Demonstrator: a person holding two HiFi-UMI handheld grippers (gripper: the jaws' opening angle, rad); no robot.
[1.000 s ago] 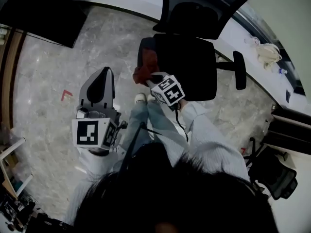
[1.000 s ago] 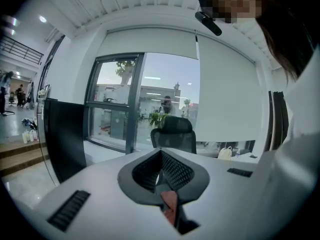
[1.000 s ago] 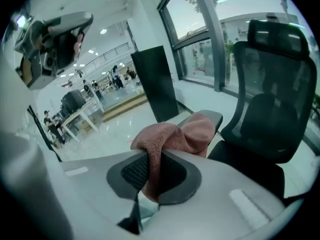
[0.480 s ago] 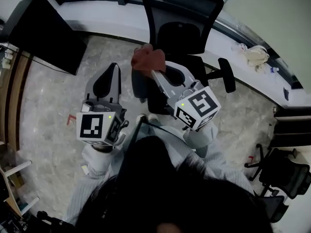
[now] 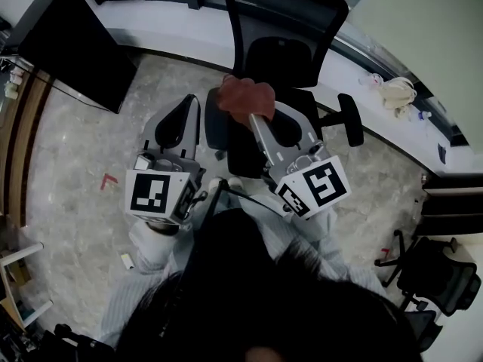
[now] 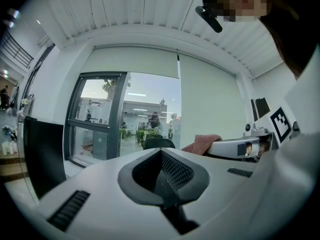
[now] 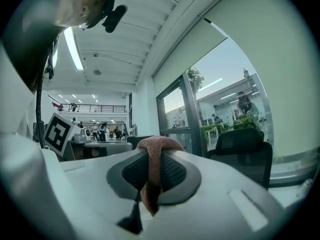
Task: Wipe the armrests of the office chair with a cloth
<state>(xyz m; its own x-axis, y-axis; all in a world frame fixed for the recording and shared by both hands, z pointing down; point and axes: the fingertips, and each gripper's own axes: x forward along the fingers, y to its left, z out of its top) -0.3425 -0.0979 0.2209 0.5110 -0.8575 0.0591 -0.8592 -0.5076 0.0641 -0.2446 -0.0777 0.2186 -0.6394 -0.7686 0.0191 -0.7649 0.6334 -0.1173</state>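
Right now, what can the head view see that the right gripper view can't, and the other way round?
Only the head view shows the grey floor and the chair's seat. Only the right gripper view shows the ceiling light and faraway people. Both show the right tongs shut on the reddish cloth, plus the black chair back.
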